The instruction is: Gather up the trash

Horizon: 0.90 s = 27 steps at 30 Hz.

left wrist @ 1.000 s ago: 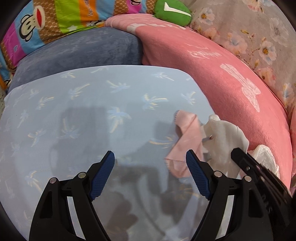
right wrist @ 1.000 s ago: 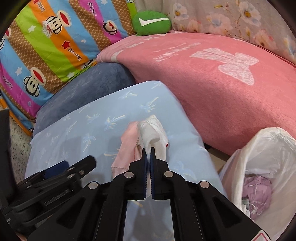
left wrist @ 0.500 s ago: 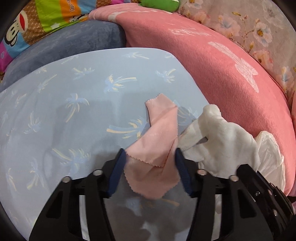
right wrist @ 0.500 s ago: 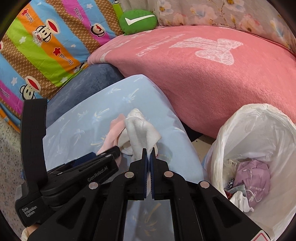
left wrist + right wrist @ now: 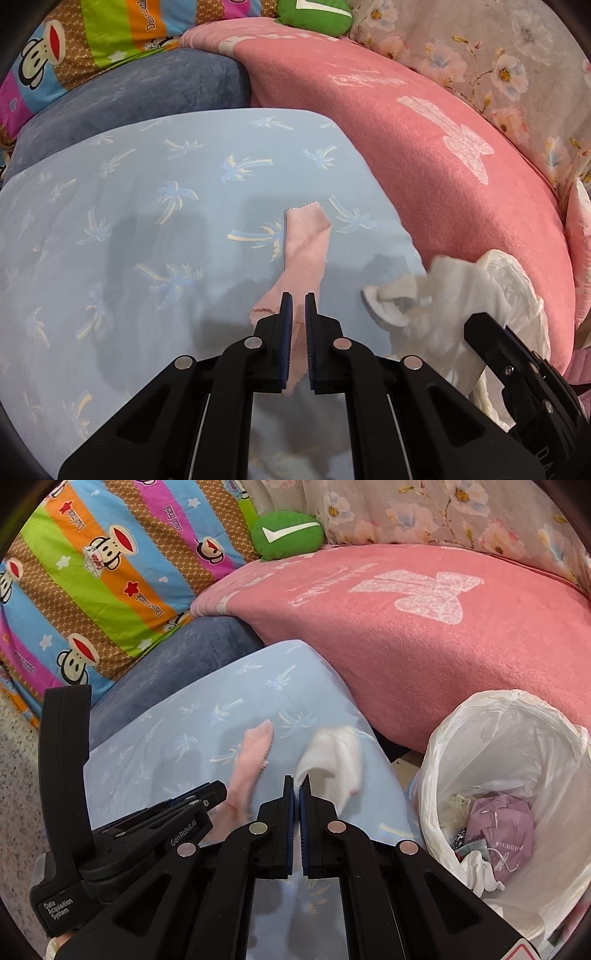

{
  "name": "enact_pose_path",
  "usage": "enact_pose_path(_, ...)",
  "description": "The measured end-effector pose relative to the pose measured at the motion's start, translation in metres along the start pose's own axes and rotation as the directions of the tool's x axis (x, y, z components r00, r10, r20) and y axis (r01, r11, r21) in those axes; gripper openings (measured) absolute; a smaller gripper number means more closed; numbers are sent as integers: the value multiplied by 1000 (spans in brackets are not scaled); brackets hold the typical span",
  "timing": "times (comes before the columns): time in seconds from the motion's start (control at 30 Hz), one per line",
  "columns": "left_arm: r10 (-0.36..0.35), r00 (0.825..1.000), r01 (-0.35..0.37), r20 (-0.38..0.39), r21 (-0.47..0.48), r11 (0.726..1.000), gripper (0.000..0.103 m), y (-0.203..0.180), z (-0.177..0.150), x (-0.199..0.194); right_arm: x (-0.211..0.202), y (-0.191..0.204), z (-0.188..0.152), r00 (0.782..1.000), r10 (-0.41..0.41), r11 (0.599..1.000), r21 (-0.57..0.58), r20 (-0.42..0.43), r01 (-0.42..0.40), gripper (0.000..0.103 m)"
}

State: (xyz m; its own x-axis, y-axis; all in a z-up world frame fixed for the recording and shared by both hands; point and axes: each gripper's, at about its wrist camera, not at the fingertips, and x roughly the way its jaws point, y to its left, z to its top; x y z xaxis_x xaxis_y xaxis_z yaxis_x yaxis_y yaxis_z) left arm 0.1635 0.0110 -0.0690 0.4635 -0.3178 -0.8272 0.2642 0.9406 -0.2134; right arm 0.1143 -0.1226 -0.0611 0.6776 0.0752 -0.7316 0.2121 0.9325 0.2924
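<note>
Two cloths gripped | pink cloth (image 5: 306, 251) mid-cushion | white cloth (image 5: 338, 760) seemingly past edge

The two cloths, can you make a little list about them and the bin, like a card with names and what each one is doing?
pink cloth: pinched by the left gripper, which has just closed on it; rest lies on the blue sheet
white cloth: pinched by the right gripper
bin bag: open, beside the sheet, on the right of the right wrist view
in the bag: a purple pouch and other scraps
behind: pink blanket
</note>
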Motion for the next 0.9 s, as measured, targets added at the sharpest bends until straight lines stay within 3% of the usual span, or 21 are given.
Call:
enact_pose_path(0.57, -32, 995, 25, 93, 82, 996, 7, -47, -16, -63, -94, -11, -4, 992, -8, 1000, 8, 127, 7, 3)
enact_pose_path(0.9, -80, 988, 58, 130, 162, 985, 7, -88, -25, -86, -136, -45, -6, 981, -47, 998, 46, 189, 39, 3)
